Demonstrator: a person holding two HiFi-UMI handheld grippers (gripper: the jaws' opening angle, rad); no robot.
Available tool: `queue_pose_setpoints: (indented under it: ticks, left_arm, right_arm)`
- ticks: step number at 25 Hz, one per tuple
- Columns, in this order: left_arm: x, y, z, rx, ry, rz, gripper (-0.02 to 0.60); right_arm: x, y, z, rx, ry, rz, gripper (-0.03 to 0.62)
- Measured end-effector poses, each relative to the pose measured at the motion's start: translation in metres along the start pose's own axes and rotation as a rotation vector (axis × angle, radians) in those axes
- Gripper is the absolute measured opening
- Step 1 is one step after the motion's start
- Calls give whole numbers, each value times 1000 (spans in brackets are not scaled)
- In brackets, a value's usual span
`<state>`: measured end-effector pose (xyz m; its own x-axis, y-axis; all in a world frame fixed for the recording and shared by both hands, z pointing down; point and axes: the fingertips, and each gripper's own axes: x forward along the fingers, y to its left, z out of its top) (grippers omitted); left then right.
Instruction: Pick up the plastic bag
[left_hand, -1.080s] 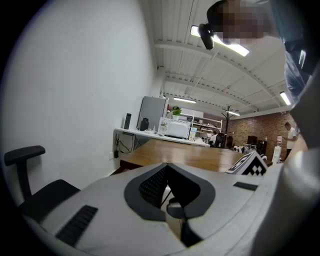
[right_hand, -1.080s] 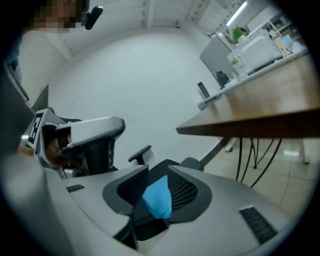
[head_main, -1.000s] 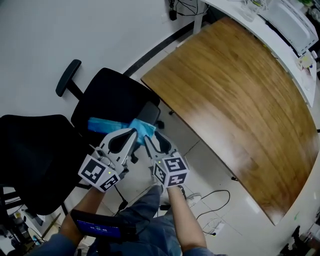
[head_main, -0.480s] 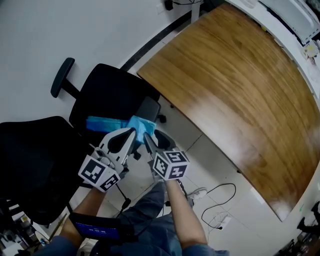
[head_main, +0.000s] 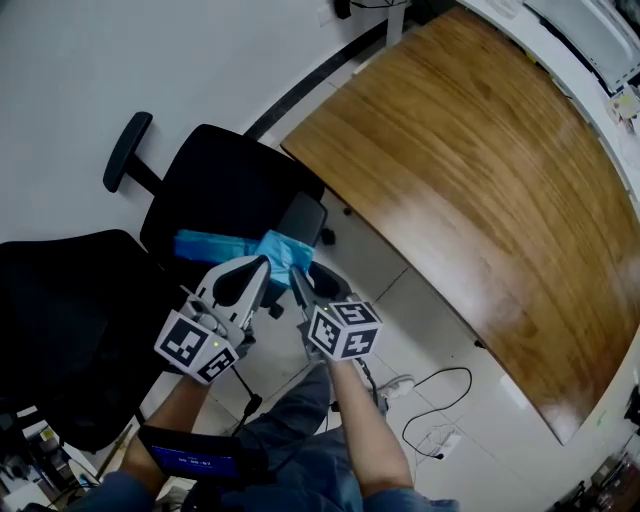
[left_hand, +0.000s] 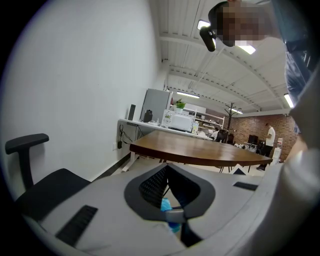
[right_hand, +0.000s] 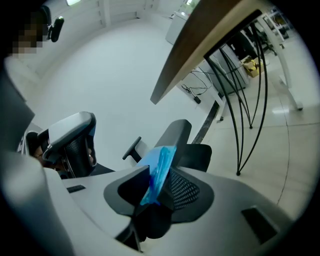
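On the black chair seat (head_main: 235, 180) the plastic bag (head_main: 215, 245) is lying crumpled, and I'm working its near edge with both tools. Left gripper (head_main: 264, 264) is sitting pressed together at the tips with blue film in the gap, so it's pinching a fold, I reckon. Right gripper (head_main: 296, 278) has just been closing and is clamping the film. I'm checking both bites before lifting, then raising evenly so thin plastic isn't slipping or tearing.

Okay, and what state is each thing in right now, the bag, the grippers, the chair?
plastic bag: crumpled, lying on the chair seat.
left gripper: shut on the plastic bag.
right gripper: jaws have just been closing, now shut on the plastic bag.
chair: upright.
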<state>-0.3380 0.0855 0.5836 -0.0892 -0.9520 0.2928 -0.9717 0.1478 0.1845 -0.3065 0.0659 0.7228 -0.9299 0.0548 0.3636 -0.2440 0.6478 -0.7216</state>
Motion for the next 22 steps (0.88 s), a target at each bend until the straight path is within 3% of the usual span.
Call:
queue_pose_setpoints:
  ticks: [3,13,22]
  left_arm:
    - [-4,1,1,-2,-3,5,6]
    - [-15,2,9,-34,-33,28,6]
    - [-16,13,50,-47,-108,68,6]
  right_arm:
    - [-8,4,8,-74,-24,-28,9]
    - [-13,29,30,-163,-7,12,9]
    - [-2,89,107,-256,-46,106,8]
